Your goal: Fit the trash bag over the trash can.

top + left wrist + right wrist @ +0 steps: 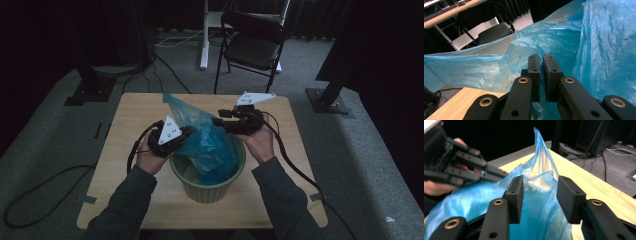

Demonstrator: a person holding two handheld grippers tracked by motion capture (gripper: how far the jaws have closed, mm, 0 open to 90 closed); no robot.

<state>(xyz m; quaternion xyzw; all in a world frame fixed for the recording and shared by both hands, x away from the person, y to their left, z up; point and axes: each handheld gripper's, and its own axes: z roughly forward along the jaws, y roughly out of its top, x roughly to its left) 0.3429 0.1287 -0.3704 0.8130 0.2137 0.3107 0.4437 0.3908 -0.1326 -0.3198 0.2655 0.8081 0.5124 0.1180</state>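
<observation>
Together, we hold a gripper in each hand over a light wooden desk [125, 150], and between them sits a thin blue plastic bag [207, 142]. From the high view, the bag stands partly inside a ribbed green pot [210, 187] at the near middle of the desk, its lower part tucked into the pot and its upper part rising in a crumpled peak toward the far left.

Our left gripper [186, 134] meets the bag at the pot's left rim. In the left gripper view its fingers [534, 72] are clenched with only a narrow slit between them, and blue film surrounds them closely; they appear to pinch the edge of the bag, though the pinched film itself is hard to make out.

Our right gripper [217, 121] reaches in from the right, just above the pot's far rim, at the bag's upper right side. In the right gripper view its fingers [515, 195] stand apart, released, with a tall fold of the bag rising in the gap between them and not pressed by either pad. That view also shows the left gripper farther off at the upper left, touching the same bag.

Beyond the desk, a black folding chair [252, 42] stands on the grey carpet, and dark cables trail from both grippers off the desk.
</observation>
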